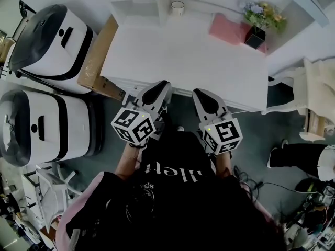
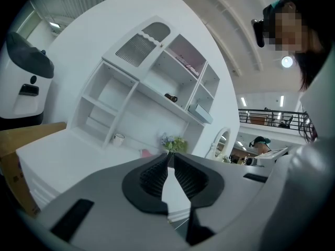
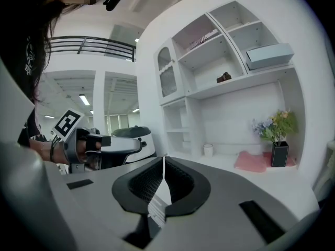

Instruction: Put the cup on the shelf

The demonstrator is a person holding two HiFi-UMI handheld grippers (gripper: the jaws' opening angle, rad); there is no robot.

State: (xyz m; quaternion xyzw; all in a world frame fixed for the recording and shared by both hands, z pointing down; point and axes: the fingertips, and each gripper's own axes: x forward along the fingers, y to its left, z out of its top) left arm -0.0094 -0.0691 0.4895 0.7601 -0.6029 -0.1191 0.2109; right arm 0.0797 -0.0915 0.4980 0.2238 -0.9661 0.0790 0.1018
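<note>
Small white cup, upright, open mouth up. Far ahead of the fingers, well apart from both pairs, touched by none. A bit to the left past the left pair, a bit to the right past the right pair. Down at the foot of the white shelf. Tall shelf with many open boxes and one arched door, farther from the fingers than the cup.

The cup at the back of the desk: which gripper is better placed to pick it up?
Left, only slightly. In the head view the cup stands a little nearer the left gripper than the right gripper. Both are shut, empty and near the front edge of the desk.
</note>
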